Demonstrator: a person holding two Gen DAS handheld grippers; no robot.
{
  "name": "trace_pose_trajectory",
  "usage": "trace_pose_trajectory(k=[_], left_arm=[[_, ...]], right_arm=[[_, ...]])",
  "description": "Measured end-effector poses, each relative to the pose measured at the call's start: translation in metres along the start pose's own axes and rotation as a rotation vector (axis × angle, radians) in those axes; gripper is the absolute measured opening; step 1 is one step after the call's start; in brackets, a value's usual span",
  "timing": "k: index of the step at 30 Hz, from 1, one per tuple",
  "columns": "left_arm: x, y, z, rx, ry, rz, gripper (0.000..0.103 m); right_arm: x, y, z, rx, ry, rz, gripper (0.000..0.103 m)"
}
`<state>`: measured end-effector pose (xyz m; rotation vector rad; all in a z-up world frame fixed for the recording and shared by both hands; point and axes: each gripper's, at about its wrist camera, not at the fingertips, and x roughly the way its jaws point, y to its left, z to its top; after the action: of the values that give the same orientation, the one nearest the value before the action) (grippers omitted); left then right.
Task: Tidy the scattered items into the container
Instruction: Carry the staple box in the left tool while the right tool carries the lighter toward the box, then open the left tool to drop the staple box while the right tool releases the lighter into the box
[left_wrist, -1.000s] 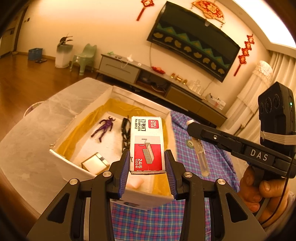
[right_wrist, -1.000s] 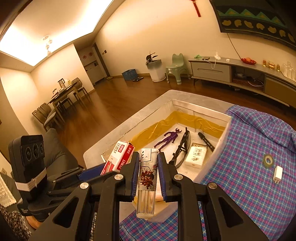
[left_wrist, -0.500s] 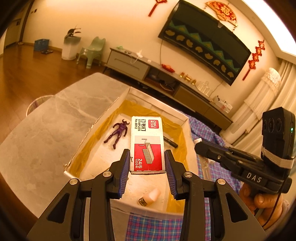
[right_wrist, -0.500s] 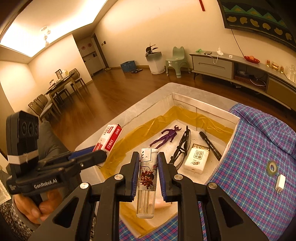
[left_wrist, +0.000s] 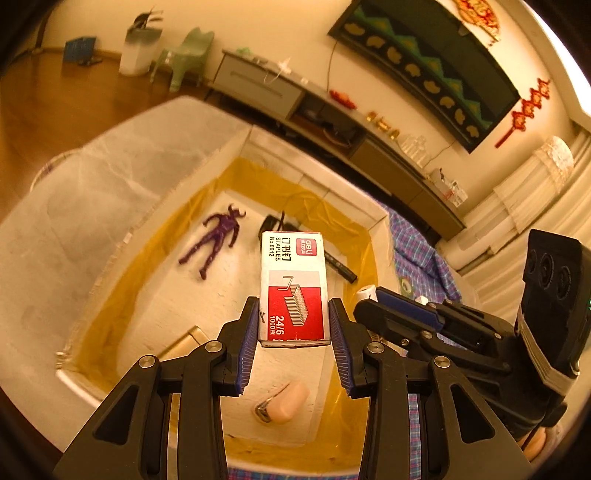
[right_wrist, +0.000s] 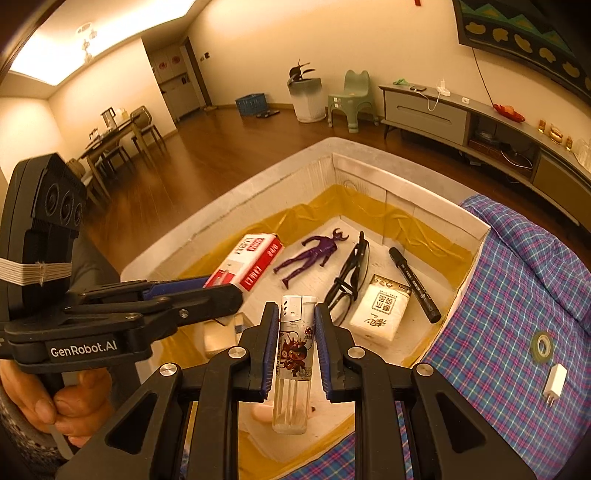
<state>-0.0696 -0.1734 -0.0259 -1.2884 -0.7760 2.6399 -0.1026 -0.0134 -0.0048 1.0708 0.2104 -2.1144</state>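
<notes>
The left claw (left_wrist: 293, 341) was clamped on a box of staples (left_wrist: 293, 286), and the right claw (right_wrist: 295, 349) was clamped on a clear lighter (right_wrist: 293, 369); both hung over the near end of the white box (right_wrist: 476, 230) lined with yellow tape. Below them lay a pale pink eraser-like piece (left_wrist: 282, 402). Farther in rested a white carton (right_wrist: 380, 312), black glasses (right_wrist: 349, 277), a black marker (right_wrist: 413, 284) and a purple figure (right_wrist: 312, 254). To the right, on the plaid cloth (right_wrist: 498, 314) covering the worktop, lay a tape roll (right_wrist: 542, 345) and a white charger (right_wrist: 555, 380).
</notes>
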Motion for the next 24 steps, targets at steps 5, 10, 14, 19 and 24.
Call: trace_pose_trajectory(k=[5,10,14,19,24], left_arm=[[0.017,0.004,-0.002,-0.049,0.058,0.04,0.039],[0.027,0.011,0.0,-0.085,0.095,0.075,0.039],[0.033,0.014,0.003,-0.097,0.124,0.096,0.039],[0.041,0.021,0.006,-0.109,0.145,0.129,0.039],[0.045,0.021,0.007,-0.098,0.156,0.15,0.039]], right_arm=[[0.012,-0.003,0.001,-0.025,0.034,-0.004,0.021],[0.024,0.002,0.002,-0.078,0.072,-0.005,0.021],[0.034,0.003,0.001,-0.113,0.106,-0.011,0.021],[0.045,0.002,0.0,-0.148,0.146,-0.025,0.021],[0.055,0.001,-0.004,-0.187,0.194,-0.043,0.021]])
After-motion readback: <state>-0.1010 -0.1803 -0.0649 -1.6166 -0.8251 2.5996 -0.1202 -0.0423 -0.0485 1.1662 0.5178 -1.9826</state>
